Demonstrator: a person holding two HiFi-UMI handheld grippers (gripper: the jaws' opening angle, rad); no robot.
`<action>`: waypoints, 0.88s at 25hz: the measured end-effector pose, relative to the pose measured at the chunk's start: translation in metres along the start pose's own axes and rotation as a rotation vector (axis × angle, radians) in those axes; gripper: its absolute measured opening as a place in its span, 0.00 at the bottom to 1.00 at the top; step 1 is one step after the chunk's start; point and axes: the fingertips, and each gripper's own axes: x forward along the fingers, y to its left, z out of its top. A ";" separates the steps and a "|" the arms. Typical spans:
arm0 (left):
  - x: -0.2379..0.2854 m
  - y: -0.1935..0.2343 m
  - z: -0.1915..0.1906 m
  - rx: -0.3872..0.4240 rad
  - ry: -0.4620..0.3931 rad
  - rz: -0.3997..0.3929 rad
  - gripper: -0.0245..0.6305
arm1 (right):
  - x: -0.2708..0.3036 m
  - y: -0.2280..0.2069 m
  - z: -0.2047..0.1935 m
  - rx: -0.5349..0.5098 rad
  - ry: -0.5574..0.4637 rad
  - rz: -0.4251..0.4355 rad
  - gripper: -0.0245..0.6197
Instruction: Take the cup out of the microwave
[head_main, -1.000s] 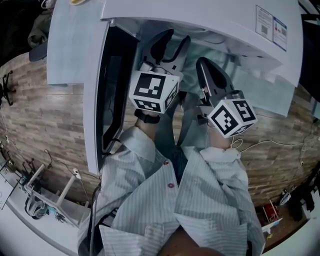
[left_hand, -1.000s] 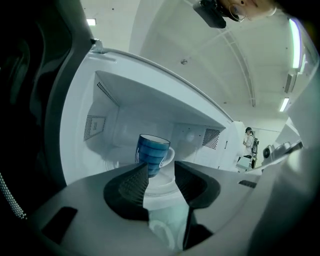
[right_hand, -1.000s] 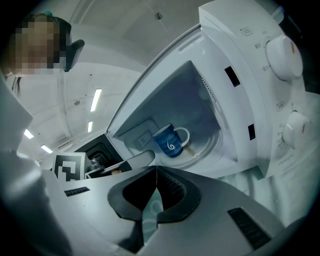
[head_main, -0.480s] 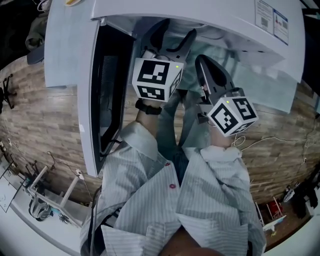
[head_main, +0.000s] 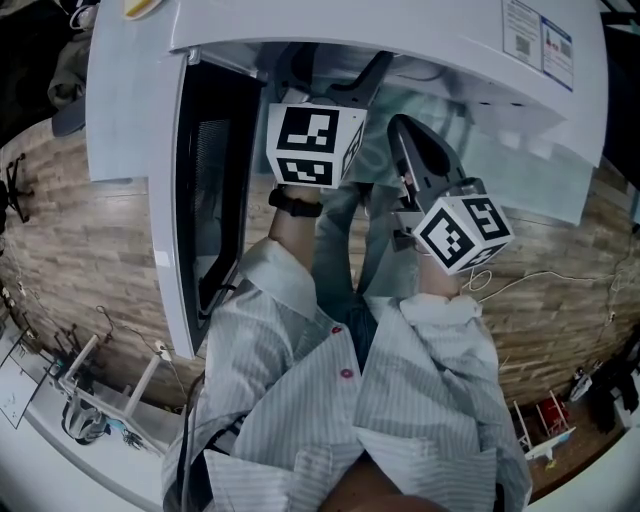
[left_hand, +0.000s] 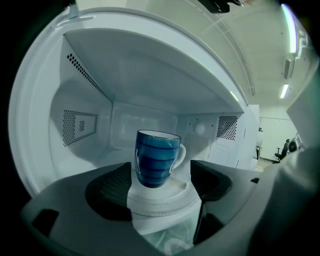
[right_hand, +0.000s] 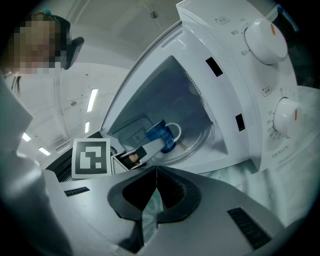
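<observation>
Step in hand: approach to the cup (left_hand: 156, 157), judged to be at its close; no grasp had been made.

The microwave (right_hand: 240, 85) was found with its door (head_main: 135, 110) swung fully aside and the cavity exposed. The cup, blue with darker bands, was seen upright on the white turntable (left_hand: 165, 195) near the middle of the cavity, its handle turned to the right in the left gripper view. It had not been lifted or shifted off the turntable.

The left tongs (left_hand: 160, 175) were held at the cavity mouth, aimed almost level at the cup. Their jaws were opening and stood wide, with the cup framed in the gap. Neither pad was seen to touch it. In the right gripper view one tip was seen just beside the cup.

The right tongs (right_hand: 156, 172) were held back outside the cavity, below the opening. Their jaws were pressed together with nothing between them.

Next move, as judged: the left tongs should be advanced until both pads flank the cup body, clear of the handle, and then closed. A small lift off the turntable would be called for before the cup is drawn straight out, so that the cavity roof and the door frame are not struck
</observation>
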 end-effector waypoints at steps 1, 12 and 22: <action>0.002 0.001 0.001 0.006 -0.001 -0.001 0.59 | 0.000 -0.001 0.000 0.002 0.001 -0.001 0.09; 0.022 0.009 0.009 0.069 0.026 0.036 0.62 | -0.001 -0.011 0.000 0.031 0.000 -0.013 0.09; 0.038 0.009 0.010 0.091 0.051 0.050 0.62 | 0.000 -0.016 -0.002 0.048 0.010 -0.019 0.09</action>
